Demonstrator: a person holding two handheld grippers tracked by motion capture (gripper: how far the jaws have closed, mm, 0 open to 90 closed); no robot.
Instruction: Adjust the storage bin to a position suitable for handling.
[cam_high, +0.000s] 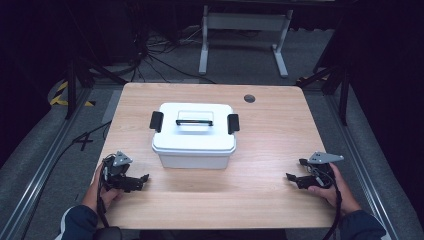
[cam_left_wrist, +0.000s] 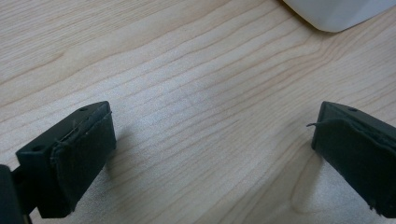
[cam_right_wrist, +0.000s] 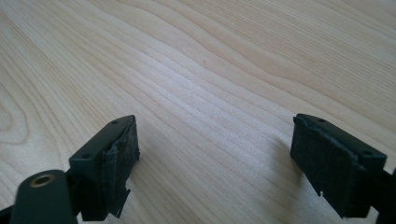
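High view: left gripper (cam_high: 141, 180) sits low by the bench's (cam_high: 260, 200) near-left corner, held in the person's left hand (cam_high: 102, 192), jaws pointing toward the middle of the bench. Left gripper view has its jaws wide apart, nothing between them, just bare wood grain; a white box corner (cam_left_wrist: 334, 14) shows at the top right edge. Right gripper (cam_high: 295, 170) mirrors it near the near-right edge, held in the right hand (cam_high: 335, 187), jaws aimed inward. Right gripper view (cam_right_wrist: 215, 158): jaws spread too, empty, pads worn and frayed at the edges, wood under them. Both grippers are well apart from the box.

White box (cam_high: 194, 145) stands about mid-bench, slightly left of center, lid (cam_high: 195, 132) on. Black latches (cam_high: 156, 121) at each short end, black-trimmed handle (cam_high: 194, 121) lying flat on top. Round cable hole (cam_high: 249, 98) near the far edge, right of the box. Cables (cam_high: 160, 60) and a white table frame (cam_high: 245, 35) are on the floor beyond the far edge.
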